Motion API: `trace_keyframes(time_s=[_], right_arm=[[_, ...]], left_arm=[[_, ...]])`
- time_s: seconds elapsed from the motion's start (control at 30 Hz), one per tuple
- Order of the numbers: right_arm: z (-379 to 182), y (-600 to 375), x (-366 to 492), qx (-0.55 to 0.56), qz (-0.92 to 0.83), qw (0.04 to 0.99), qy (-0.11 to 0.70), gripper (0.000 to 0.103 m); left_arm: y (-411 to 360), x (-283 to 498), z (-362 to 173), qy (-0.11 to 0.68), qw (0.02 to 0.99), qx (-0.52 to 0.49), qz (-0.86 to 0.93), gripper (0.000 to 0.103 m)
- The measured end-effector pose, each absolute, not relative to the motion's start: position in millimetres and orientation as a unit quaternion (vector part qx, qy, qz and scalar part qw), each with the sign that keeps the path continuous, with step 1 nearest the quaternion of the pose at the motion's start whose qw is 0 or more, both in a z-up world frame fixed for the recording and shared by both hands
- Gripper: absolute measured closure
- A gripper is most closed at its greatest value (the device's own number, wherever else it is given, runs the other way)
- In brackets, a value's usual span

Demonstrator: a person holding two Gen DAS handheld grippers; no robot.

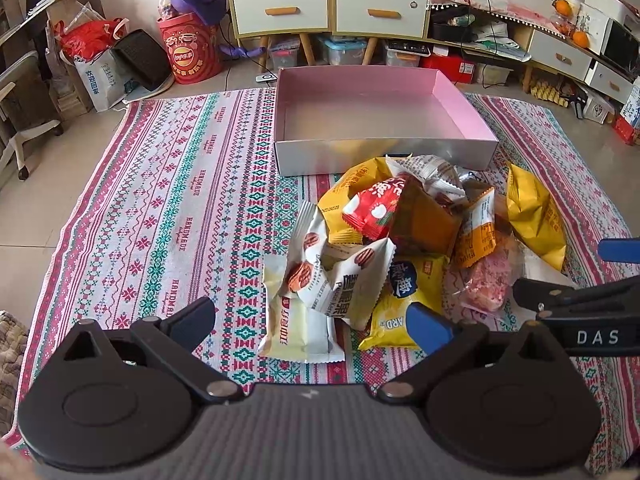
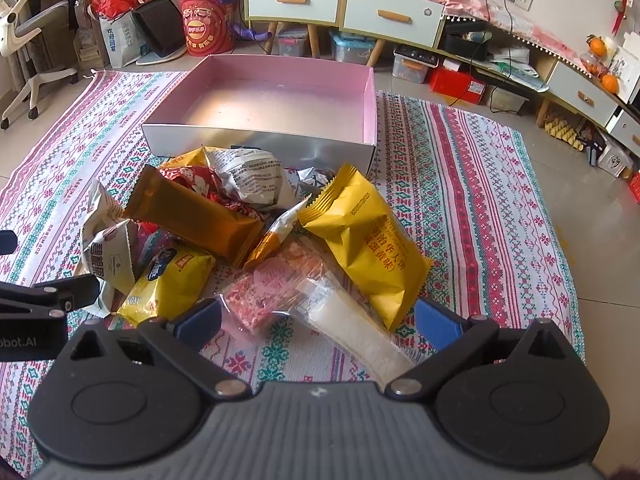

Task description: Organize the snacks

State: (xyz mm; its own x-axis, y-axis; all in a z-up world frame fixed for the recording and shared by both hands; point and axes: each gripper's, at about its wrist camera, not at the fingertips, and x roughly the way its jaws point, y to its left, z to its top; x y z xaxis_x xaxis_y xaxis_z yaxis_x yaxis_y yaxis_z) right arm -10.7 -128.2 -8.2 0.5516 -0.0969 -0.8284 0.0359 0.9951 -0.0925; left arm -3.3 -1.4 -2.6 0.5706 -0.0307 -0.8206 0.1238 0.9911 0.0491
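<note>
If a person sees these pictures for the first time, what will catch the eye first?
A heap of bright snack packets lies on the patterned cloth, yellow, red and amber. Just behind it stands an empty pink box. Both the left gripper and the right gripper hover open near the heap.

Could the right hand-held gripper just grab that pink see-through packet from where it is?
Probably yes. The right hand-held gripper is open, and the pink packet lies at the near edge of the pile, just ahead of its fingers, with nothing on top of it.
</note>
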Motion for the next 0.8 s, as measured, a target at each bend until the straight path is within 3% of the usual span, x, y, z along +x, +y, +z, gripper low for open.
trace_keyframes(time_s=[0.8], right_arm=[[-10.7,-128.4,-10.8,-0.032,-0.037,0.879,0.475,0.000]], left_arm=[[-2.0,-3.4,-3.7,0.465,0.883,0.049,-0.046,0.000]])
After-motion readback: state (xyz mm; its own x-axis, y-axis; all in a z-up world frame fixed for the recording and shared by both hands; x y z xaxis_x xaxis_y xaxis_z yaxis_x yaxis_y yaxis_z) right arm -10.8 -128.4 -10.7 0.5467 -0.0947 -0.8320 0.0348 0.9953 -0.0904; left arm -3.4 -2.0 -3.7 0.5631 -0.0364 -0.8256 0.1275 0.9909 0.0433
